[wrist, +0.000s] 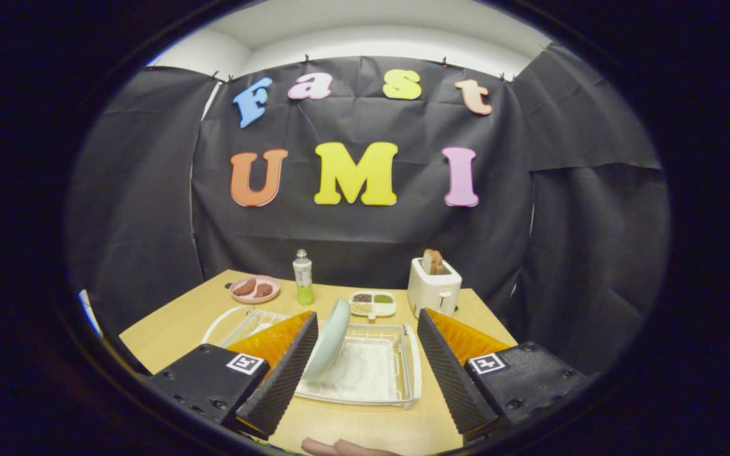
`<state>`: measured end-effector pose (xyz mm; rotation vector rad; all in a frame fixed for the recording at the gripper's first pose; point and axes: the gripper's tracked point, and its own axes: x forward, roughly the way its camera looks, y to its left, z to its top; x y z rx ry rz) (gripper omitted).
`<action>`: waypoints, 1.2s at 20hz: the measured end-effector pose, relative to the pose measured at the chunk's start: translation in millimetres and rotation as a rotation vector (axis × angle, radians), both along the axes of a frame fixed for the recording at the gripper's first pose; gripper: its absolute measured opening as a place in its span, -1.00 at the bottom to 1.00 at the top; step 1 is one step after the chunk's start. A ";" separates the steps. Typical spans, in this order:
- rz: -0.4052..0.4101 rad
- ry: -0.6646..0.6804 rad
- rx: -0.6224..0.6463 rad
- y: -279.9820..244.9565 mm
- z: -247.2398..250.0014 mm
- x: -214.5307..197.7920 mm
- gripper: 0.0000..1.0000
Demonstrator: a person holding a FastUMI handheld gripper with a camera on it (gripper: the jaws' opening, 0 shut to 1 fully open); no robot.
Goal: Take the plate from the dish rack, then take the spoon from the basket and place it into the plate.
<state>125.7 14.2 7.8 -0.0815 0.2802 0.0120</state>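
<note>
Gripper (pixel 365 367) held wide apart over the dish rack (pixel 403 373), nothing clamped

In the gripper view the pale plate (pixel 330 339) stands on edge in the white rack on the wooden table (pixel 175 329), between the fingers and close against the left one; its long axis runs up and down, top leaning right, its face turned towards the rack's bare floor

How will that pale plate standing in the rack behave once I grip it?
The plate stands on edge, leaning in the dish rack, so it may tip. It looks rigid and glossy, probably slippery. The open tongs straddle it, near one finger.
</note>
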 end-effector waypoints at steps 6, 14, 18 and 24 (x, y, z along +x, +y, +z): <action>-0.037 0.232 -0.079 15.9 -22.3 88.1 1.00; -0.123 0.507 -0.006 5.4 -61.6 137.8 1.00; -0.104 0.660 0.013 15.7 -81.0 140.7 0.93; -0.103 0.764 0.072 44.0 -91.9 149.5 0.52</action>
